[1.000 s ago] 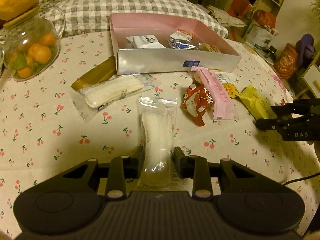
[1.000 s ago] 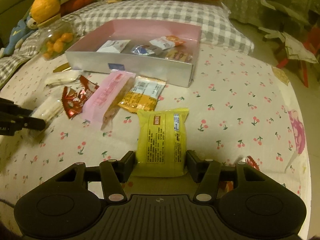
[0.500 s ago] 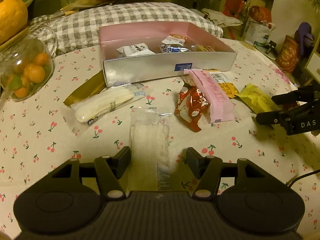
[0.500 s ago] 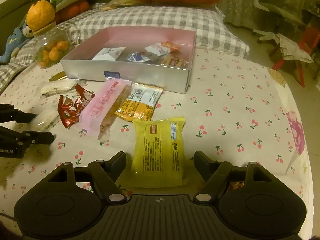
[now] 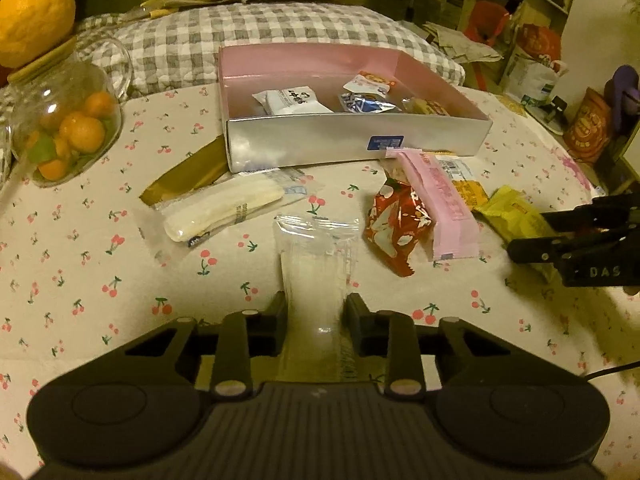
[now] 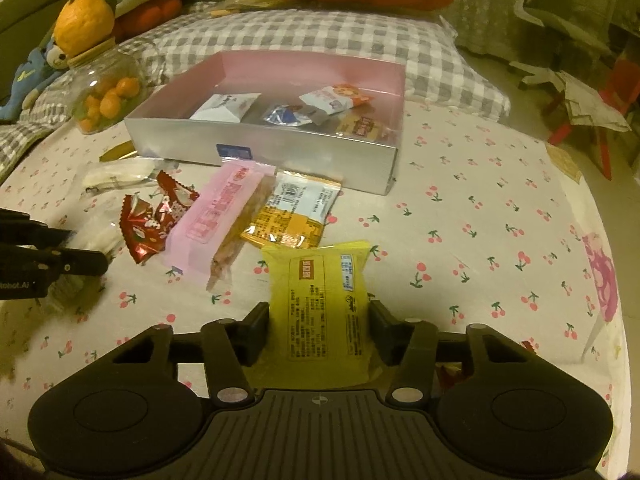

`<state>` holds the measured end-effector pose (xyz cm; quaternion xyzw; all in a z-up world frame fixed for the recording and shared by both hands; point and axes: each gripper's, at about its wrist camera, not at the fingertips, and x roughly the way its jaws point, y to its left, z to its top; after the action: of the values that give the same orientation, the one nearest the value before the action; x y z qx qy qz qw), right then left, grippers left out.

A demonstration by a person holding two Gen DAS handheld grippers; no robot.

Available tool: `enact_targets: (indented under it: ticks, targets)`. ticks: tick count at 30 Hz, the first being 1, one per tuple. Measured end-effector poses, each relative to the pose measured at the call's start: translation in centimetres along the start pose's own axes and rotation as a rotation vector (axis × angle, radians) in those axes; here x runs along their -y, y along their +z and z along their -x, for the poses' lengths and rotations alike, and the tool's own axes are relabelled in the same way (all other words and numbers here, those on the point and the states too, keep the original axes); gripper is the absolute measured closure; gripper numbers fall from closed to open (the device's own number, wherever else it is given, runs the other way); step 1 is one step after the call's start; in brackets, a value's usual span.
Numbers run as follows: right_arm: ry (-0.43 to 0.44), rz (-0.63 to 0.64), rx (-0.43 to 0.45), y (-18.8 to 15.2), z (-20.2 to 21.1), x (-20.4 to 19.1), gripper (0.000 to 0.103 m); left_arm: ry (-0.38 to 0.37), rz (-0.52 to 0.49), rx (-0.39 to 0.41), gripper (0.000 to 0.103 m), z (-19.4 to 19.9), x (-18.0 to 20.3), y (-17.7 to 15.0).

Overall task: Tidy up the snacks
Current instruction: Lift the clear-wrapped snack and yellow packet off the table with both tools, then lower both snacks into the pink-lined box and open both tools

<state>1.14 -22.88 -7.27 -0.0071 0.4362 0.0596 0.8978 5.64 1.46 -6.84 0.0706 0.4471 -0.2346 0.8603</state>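
the left tool [image 5: 316, 312] has just closed on the clear packet [image 5: 314, 256], near the box [image 5: 356, 140]. the right tool [image 6: 319, 322] has just closed on the yellow packet [image 6: 320, 300].

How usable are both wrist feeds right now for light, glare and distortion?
Left wrist view: dim, strong orange cast; the silver box wall glares and the clear packet between the left gripper fingers is hard to make out. Right wrist view: same cast, fisheye bends the table edge; printing on the yellow packet too soft to read.

Dim amber light — fisheye-bowed edges
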Motion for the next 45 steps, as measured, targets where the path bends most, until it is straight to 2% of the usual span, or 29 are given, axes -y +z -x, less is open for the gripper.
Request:
enact_targets:
  ticks: [5,15,21,35,41,45]
  targets:
    - [0.011,-0.006,-0.017,0.2,0.1,-0.1,0.053,-0.040,0.056,-0.021,0.080,0.2,-0.3,0.3]
    - [0.055,-0.125,-0.050,1.2,1.0,1.1,0.053,-0.108,0.173,-0.044,0.084,0.8,-1.4,0.9]
    - [0.074,-0.175,-0.084,1.4,1.4,1.6,0.053,-0.134,0.210,-0.042,0.086,1.2,-1.8,1.3]
    - [0.129,-0.263,-0.059,2.5,3.1,2.0,0.053,-0.186,0.266,0.007,0.087,2.6,-2.1,2.1]
    - [0.166,-0.303,-0.016,4.1,4.3,2.2,0.053,-0.210,0.288,0.039,0.088,3.2,-2.1,3.2]
    - [0.185,-0.305,-0.004,5.8,4.3,2.4,0.053,-0.199,0.284,0.070,0.088,3.6,-2.3,4.7]
